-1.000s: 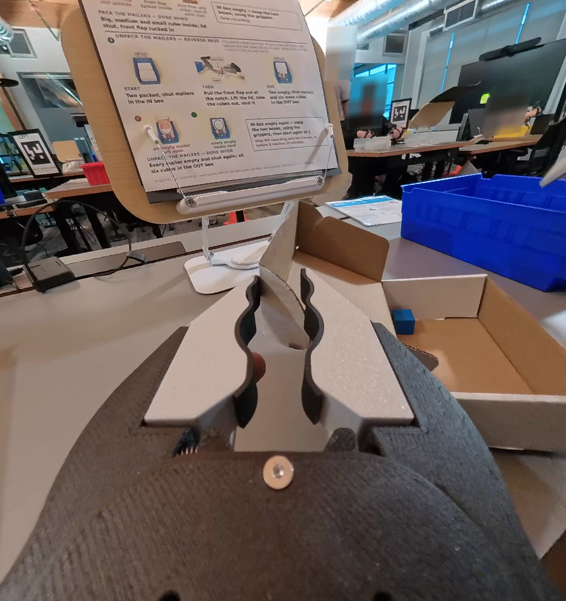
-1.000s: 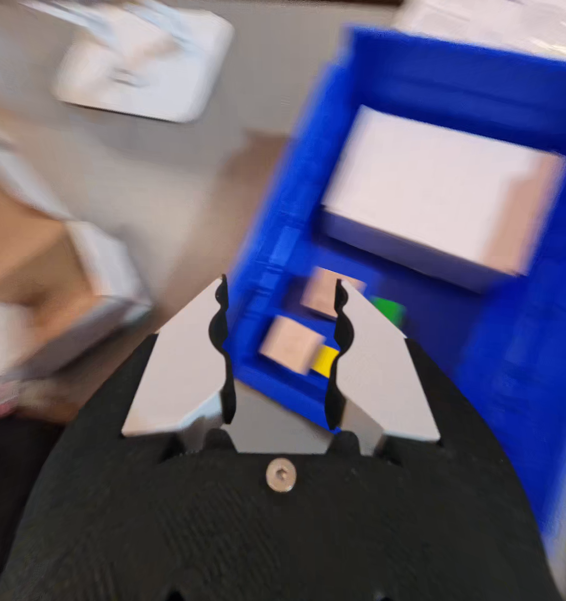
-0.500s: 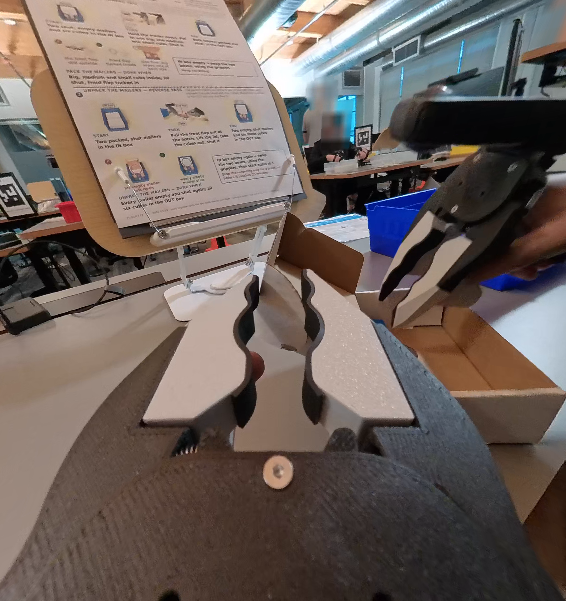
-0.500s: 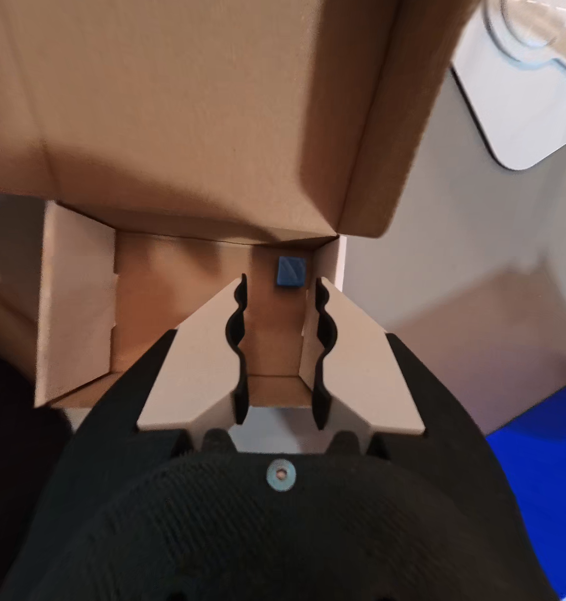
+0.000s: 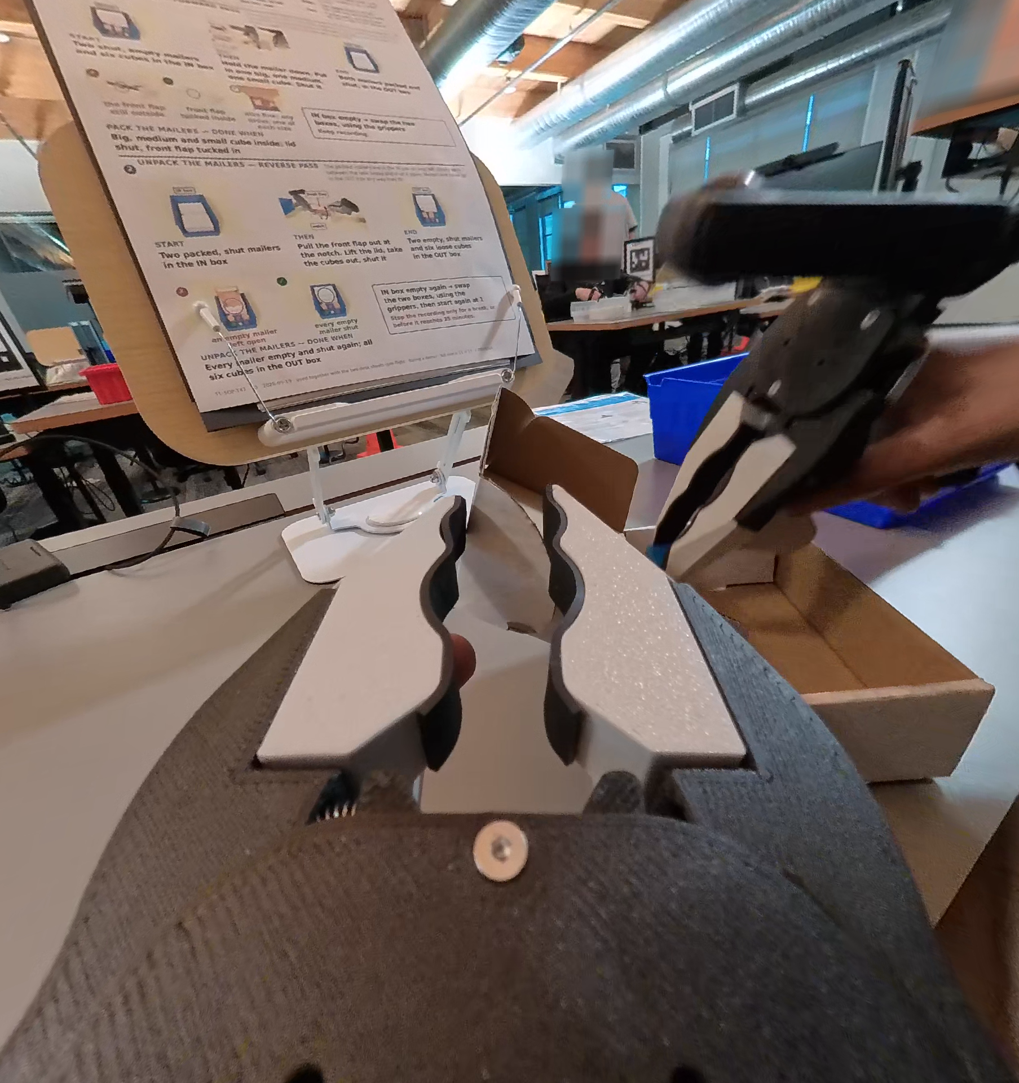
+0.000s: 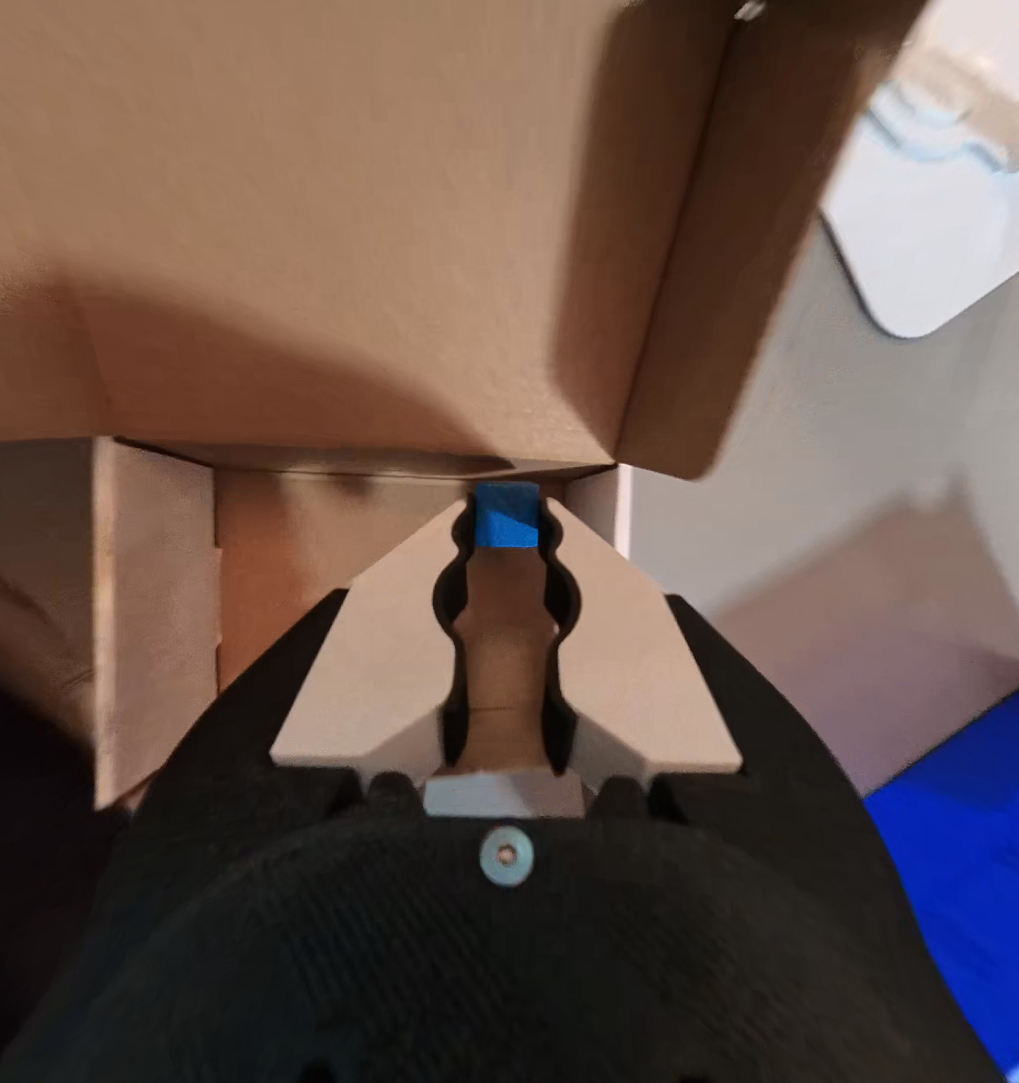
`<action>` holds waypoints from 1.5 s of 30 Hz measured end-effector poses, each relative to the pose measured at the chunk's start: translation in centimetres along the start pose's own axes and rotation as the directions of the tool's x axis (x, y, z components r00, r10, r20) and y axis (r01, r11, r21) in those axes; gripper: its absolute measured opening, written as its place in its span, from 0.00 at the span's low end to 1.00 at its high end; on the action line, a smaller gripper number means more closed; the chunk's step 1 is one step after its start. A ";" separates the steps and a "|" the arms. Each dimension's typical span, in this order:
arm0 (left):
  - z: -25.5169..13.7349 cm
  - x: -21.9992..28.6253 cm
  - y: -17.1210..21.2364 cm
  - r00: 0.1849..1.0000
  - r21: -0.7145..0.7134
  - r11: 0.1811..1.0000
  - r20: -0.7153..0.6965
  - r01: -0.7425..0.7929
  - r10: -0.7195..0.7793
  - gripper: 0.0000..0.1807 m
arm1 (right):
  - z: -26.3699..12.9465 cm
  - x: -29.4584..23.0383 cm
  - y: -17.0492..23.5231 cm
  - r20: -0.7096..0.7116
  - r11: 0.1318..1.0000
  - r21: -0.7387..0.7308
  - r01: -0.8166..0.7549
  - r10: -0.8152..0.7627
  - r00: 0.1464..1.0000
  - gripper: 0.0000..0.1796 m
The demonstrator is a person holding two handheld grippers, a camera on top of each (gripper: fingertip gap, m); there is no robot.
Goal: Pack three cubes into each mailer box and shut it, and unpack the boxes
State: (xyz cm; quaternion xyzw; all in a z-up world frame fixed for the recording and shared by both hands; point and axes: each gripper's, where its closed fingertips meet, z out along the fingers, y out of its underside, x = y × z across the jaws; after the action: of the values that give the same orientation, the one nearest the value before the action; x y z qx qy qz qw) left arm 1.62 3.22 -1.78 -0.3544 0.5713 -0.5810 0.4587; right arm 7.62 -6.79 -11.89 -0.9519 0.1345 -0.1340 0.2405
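1. I am closing my right gripper (image 6: 507, 527) on the small blue cube (image 6: 505, 523); my fingertips (image 6: 559, 530) are sitting on both of its sides, and the cube is lying in the far right corner of the open mailer box (image 6: 155, 586), tight against the back wall under the raised lid (image 6: 319, 205).
2. I am pinching a cardboard side flap (image 5: 504, 548) of that lid with my left gripper (image 5: 504, 527), its jaws clamped on the flap and keeping the lid upright while my right gripper (image 5: 680, 542) is reaching down inside.
3. I judge this to be the unpacking step: no other cube is showing in the tray, so this one is probably the last to come out.
4. Next I am expecting to lift the cube straight up, clear of the corner walls, and carry it to the blue bin (image 5: 680, 404) behind the box; the grip is only at the very tips, so it could slip.
5. Beyond the box, an instruction sheet (image 5: 296, 193) is standing on a wooden stand (image 5: 389, 404), with printed text and small diagrams. I am seeing no brand marks on the box or cube.
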 end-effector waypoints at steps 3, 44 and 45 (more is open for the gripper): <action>0.0 -0.1 0.0 1.000 -0.002 1.000 0.002 -0.003 0.003 0.13 | -4.3 2.0 -0.3 -0.044 0.997 0.071 -0.028 0.031 0.999 0.11; 0.1 0.1 0.1 0.999 -0.008 1.000 0.015 -0.030 0.030 0.13 | -14.5 17.7 11.1 -0.243 0.879 0.287 -0.381 0.452 0.858 0.28; 0.1 0.1 0.1 0.999 -0.007 1.000 0.013 -0.029 0.029 0.13 | -14.1 15.2 9.0 -0.176 0.882 0.323 -0.344 0.413 0.894 0.28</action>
State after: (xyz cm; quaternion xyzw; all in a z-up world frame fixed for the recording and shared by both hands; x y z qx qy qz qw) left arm 1.65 3.10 -1.87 -0.3515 0.5753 -0.5698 0.4699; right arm 15.46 -25.23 -1.43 -0.8392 0.3262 -0.2157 0.3779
